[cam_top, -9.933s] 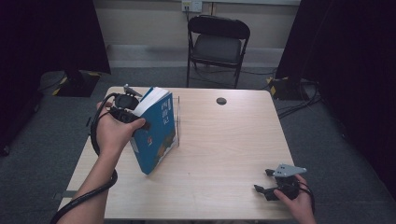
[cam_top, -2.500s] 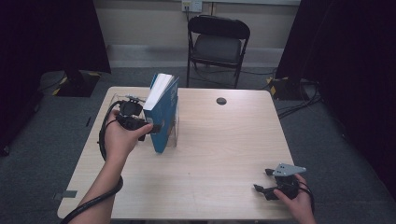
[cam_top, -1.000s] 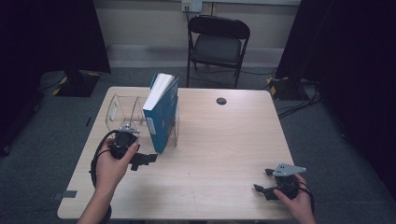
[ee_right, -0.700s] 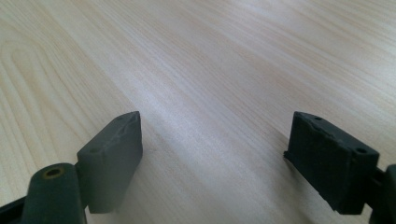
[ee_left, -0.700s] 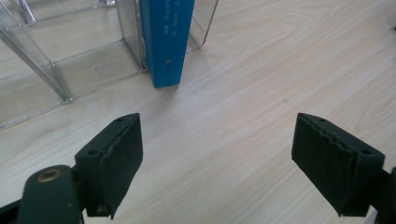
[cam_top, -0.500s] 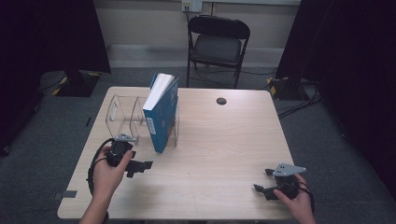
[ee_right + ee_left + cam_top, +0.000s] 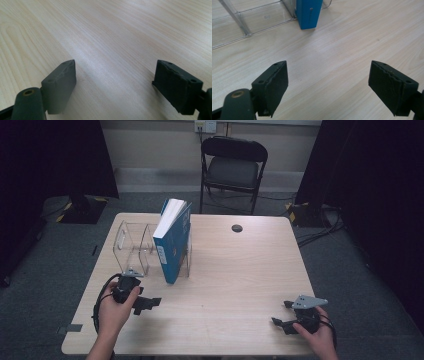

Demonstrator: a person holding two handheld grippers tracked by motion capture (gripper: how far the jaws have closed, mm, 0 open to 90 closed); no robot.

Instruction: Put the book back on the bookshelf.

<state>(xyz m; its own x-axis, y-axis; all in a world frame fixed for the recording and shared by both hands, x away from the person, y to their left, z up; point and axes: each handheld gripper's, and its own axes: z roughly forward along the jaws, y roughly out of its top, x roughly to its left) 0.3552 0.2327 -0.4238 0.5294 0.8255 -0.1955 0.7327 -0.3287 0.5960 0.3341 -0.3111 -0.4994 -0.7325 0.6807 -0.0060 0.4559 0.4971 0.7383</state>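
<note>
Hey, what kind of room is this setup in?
Probably a recording studio or lab: black curtains around a lone wooden table, a folding chair, cables on grey carpet.

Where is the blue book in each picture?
High view: the blue book stands upright in the clear rack, left of the table's middle.
Left gripper view: the book's lower spine end is at the top centre, beyond the open jaws.
Right gripper view: not in it; bare wooden table.
Shared landmark: the clear rack beside the book.
</note>
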